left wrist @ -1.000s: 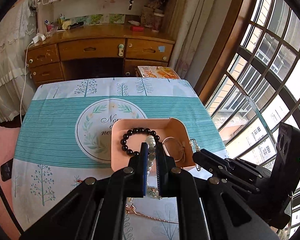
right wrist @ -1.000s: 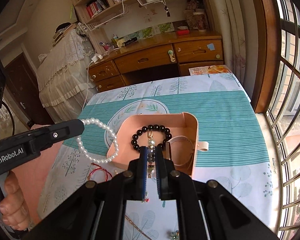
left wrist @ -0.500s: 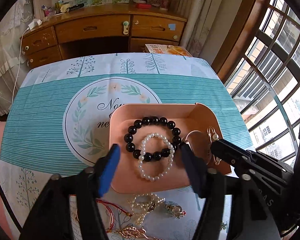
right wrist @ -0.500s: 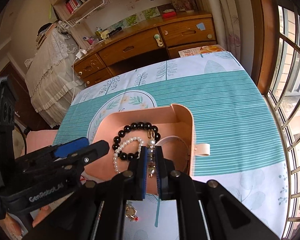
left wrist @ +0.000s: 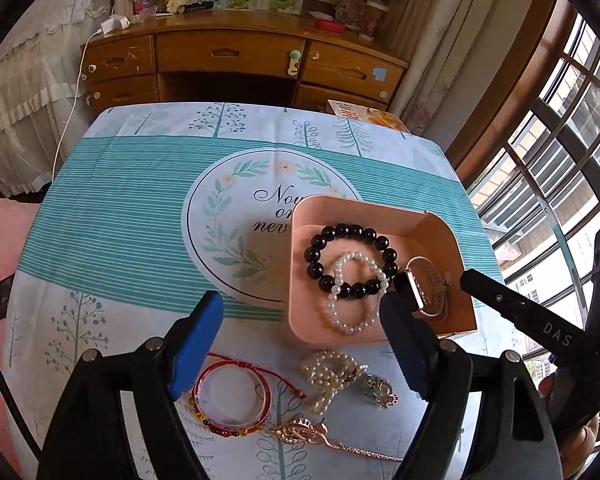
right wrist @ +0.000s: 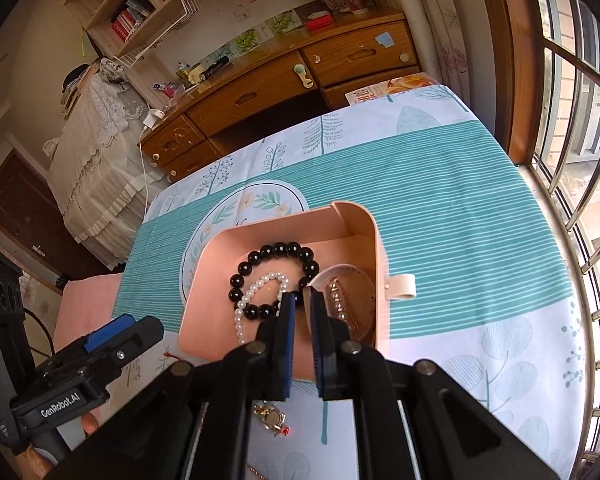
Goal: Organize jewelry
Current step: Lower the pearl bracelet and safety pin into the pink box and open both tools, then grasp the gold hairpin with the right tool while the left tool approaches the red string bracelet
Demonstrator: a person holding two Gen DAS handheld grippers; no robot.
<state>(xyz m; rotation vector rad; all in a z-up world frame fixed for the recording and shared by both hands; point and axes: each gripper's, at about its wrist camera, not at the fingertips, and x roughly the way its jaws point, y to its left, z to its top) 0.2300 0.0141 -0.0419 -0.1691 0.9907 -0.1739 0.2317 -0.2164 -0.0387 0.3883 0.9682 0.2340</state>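
Observation:
A pink tray (left wrist: pixel 380 210) (right wrist: pixel 364 220) holds a black bead bracelet (left wrist: pixel 352 231) (right wrist: pixel 278 249), a white pearl bracelet (left wrist: pixel 340 322) (right wrist: pixel 256 286) and a watch (left wrist: pixel 420 292) (right wrist: pixel 340 296). My left gripper (left wrist: pixel 300 304) is open and empty, above the tray's near left edge. My right gripper (right wrist: pixel 303 300) is nearly closed over the tray, by the watch; nothing shows between its tips. On the cloth before the tray lie a red string bracelet (left wrist: pixel 232 396), a pearl strand (left wrist: pixel 328 376), a brooch (left wrist: pixel 380 390) (right wrist: pixel 274 420) and a gold hairpin (left wrist: pixel 308 434).
The table wears a teal striped cloth (left wrist: pixel 132 216) (right wrist: pixel 440 200). A wooden desk (left wrist: pixel 236 56) (right wrist: pixel 284 80) stands behind it. A window (left wrist: pixel 560 152) (right wrist: pixel 572 80) runs along the right. A box (left wrist: pixel 364 114) sits past the far table edge.
My left gripper opened and dropped the pearl bracelet into the tray, then drew back toward the loose jewelry. My right gripper lowered over the tray; the earring it held no longer shows between its tips.

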